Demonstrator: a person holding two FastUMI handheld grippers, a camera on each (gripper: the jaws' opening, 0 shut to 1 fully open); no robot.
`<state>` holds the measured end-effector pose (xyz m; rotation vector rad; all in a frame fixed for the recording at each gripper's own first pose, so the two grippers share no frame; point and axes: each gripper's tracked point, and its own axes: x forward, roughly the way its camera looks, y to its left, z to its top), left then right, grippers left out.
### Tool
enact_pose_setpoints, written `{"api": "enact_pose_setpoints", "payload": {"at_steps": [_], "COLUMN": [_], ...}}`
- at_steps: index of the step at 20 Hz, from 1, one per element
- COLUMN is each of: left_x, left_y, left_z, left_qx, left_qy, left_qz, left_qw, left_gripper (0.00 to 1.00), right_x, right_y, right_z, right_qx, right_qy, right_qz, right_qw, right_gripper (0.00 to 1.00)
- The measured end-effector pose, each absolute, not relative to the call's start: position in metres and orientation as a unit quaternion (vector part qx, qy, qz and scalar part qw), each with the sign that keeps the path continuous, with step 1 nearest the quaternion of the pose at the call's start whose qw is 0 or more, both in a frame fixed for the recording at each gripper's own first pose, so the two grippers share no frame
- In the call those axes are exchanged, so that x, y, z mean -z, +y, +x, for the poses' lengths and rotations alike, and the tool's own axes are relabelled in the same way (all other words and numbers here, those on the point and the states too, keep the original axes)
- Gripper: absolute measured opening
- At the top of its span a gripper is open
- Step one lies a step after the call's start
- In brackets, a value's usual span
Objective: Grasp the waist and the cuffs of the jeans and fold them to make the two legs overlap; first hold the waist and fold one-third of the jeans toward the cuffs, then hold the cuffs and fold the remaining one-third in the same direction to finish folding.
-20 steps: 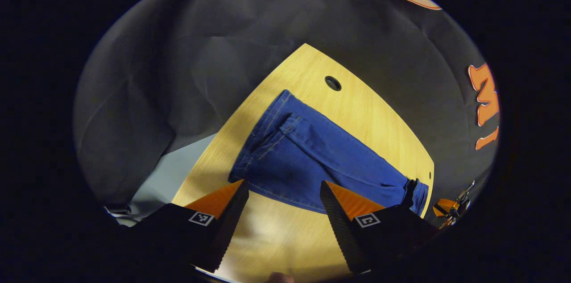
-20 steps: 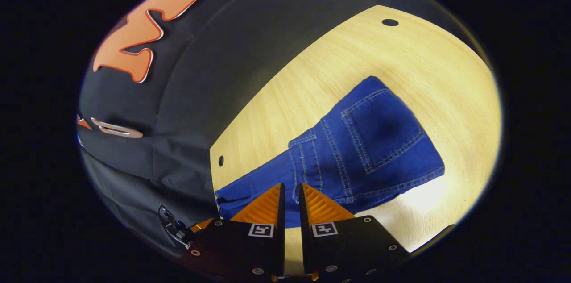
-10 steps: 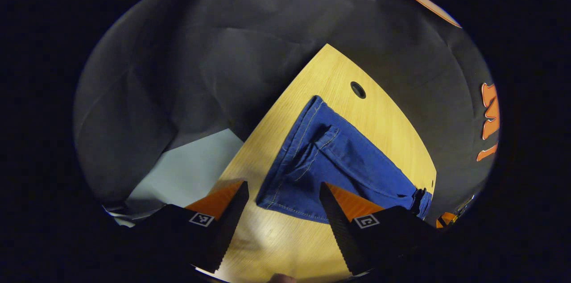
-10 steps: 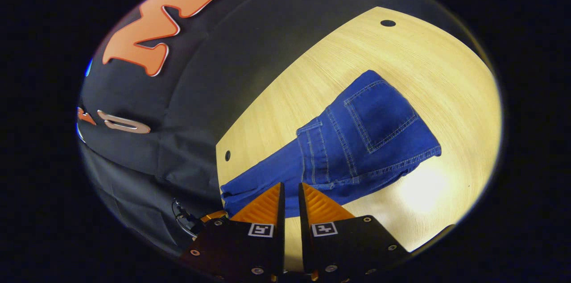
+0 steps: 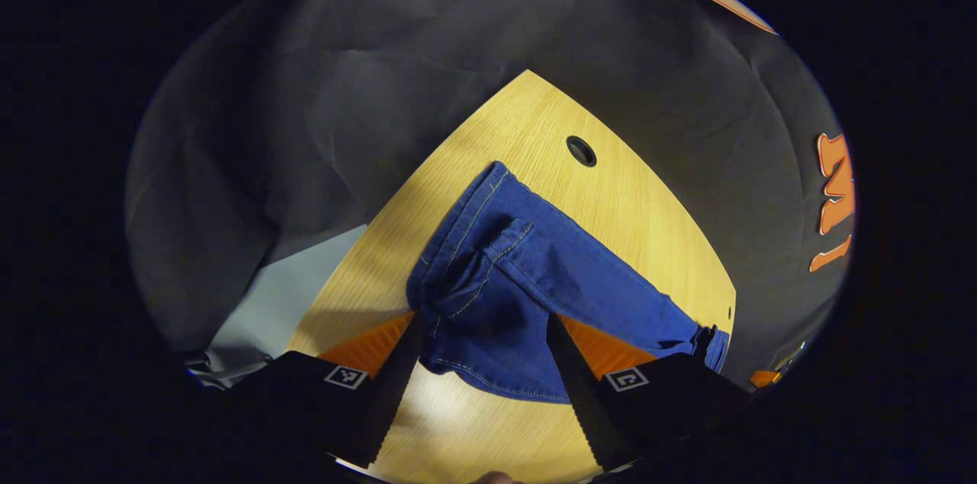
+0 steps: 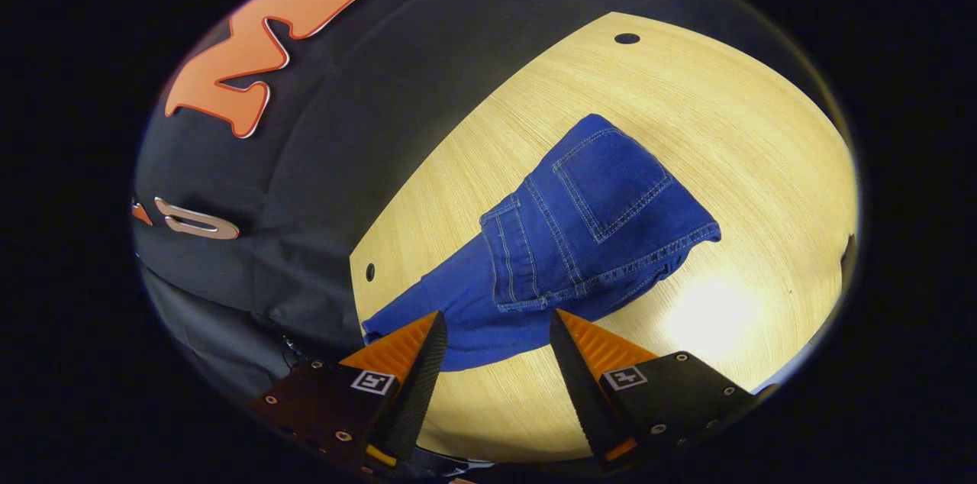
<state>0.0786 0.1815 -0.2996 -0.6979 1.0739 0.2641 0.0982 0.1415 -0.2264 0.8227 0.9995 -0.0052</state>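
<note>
The blue jeans [image 5: 534, 278] lie on the wooden table [image 5: 527, 117]. Their waist part, with a back pocket [image 6: 611, 179] facing up, is folded over the legs. The cuffs [image 5: 714, 343] reach the table's far right edge in the left gripper view, and the cuffs [image 6: 378, 331] sit at the lower left in the right gripper view. My left gripper [image 5: 482, 320] is open, and the near folded edge shows between its fingers. My right gripper [image 6: 496, 314] is open just above the leg part, holding nothing.
The table has a round cable hole [image 5: 581, 151] beyond the jeans, also visible as the hole [image 6: 627, 38] at the far end, and a small hole [image 6: 370, 271] near the cuffs. Pale floor [image 5: 259, 308] shows past the table's left edge. Bare wood [image 6: 725, 316] lies right of the jeans.
My right gripper has gone from shut to open and drawn back a little. The left gripper has swung so the folded edge now lies between its fingers.
</note>
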Motion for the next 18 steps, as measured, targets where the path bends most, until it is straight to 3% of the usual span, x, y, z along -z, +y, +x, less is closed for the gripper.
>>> {"api": "enact_pose_setpoints", "payload": {"at_steps": [5,7,8,9,12,14,18], "left_x": [0.309,0.315,0.312,0.314,0.313,0.305,0.277], "left_y": [0.163,0.168,0.169,0.168,0.165,0.164,0.158], "left_z": [0.091,0.094,0.095,0.092,0.096,0.096,0.118], "left_qx": [-0.136,-0.153,-0.158,-0.159,-0.174,-0.169,-0.163], "left_qy": [0.534,0.535,0.531,0.527,0.501,0.487,0.434], "left_qz": [-0.225,-0.178,-0.164,-0.157,-0.198,-0.227,-0.269], "left_qw": [0.804,0.812,0.816,0.820,0.825,0.826,0.844], "left_gripper": [0.96,0.84,0.65,0.61,0.17,0.07,0.07], "right_x": [0.227,0.227,0.226,0.226,0.224,0.222,0.216], "right_y": [0.130,0.119,0.113,0.105,0.087,0.079,0.062], "right_z": [0.086,0.083,0.083,0.082,0.082,0.083,0.095], "right_qx": [0.001,0.004,0.006,0.012,0.019,0.019,0.019], "right_qy": [0.469,0.464,0.460,0.458,0.445,0.439,0.414], "right_qz": [0.391,0.400,0.406,0.412,0.425,0.422,0.392], "right_qw": [0.792,0.790,0.790,0.788,0.788,0.793,0.821], "right_gripper": [0.84,0.84,0.84,0.84,0.84,0.84,0.88]}}
